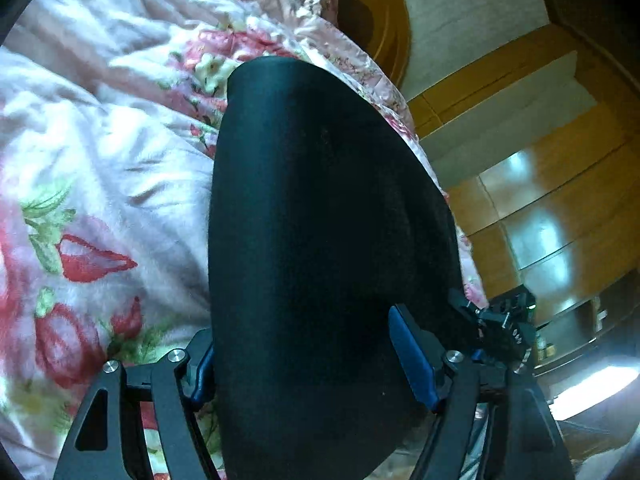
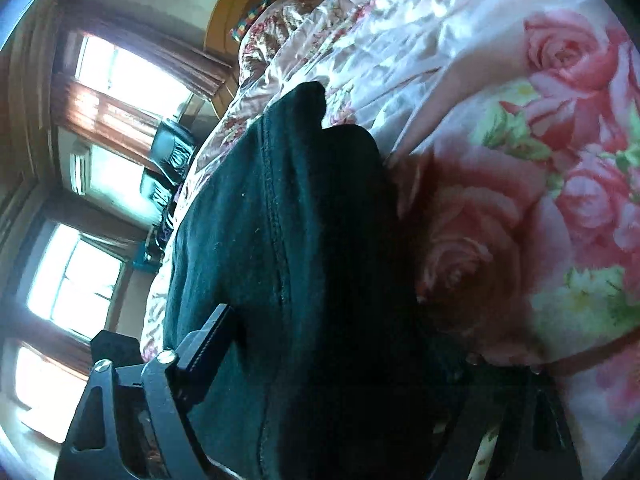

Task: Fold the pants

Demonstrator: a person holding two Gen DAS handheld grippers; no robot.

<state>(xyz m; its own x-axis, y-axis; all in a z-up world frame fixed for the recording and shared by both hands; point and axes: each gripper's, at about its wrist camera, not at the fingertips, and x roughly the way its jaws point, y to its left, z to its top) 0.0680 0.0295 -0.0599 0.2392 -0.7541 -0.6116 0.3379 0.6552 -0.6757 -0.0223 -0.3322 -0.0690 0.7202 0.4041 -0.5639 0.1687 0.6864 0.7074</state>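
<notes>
In the left wrist view, our left gripper (image 1: pixel 312 364) has its blue pads (image 1: pixel 412 360) apart, and the black pants (image 1: pixel 328 220) run between them out over the floral bedspread (image 1: pixel 100 168). In the right wrist view, we cannot tell whether our right gripper (image 2: pixel 320 364) is clamped; cloth buries one finger. We judge the unclamped left side could let the fold slide askew.

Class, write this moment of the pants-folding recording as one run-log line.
stage: mid-fold | pants: black, on floral bedspread | left tool: straddles fabric, grip unclear | right tool: straddles fabric, grip unclear
</notes>
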